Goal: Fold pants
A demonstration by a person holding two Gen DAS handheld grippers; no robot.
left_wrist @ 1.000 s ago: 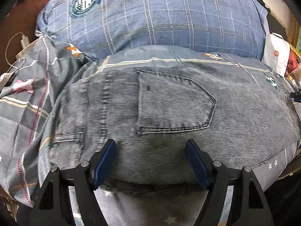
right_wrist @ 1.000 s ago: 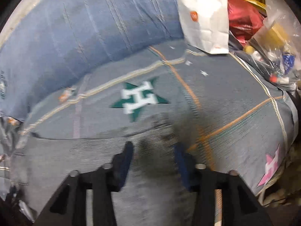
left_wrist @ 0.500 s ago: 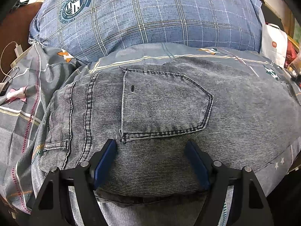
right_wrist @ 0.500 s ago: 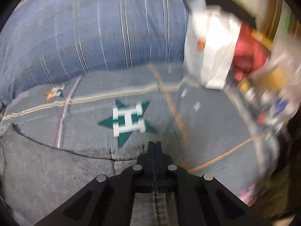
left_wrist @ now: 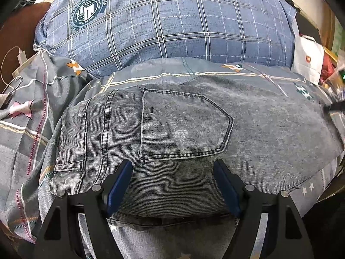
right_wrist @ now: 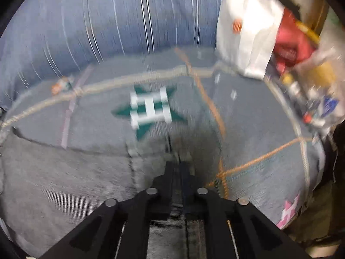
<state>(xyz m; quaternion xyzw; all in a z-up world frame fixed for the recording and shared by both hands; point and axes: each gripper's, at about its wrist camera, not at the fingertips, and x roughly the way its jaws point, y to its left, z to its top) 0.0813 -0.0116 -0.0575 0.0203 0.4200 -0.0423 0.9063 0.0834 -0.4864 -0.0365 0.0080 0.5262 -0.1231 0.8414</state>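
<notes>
My right gripper (right_wrist: 180, 161) has just closed, fingers pinching the grey denim pants (left_wrist: 183, 129) on the bed, which stretch leftward to my spread left gripper (left_wrist: 172, 183) (hovering over the pocket).

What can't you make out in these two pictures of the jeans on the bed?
- Left wrist view: the near hem of the jeans is hidden behind the left gripper.
- Left wrist view: the crest on the blue pillow has lettering too small to read.
- Right wrist view: the clutter beside the white bag is smeared by motion blur.
- Right wrist view: whether the right gripper pinches denim is hidden by its own fingers.
</notes>
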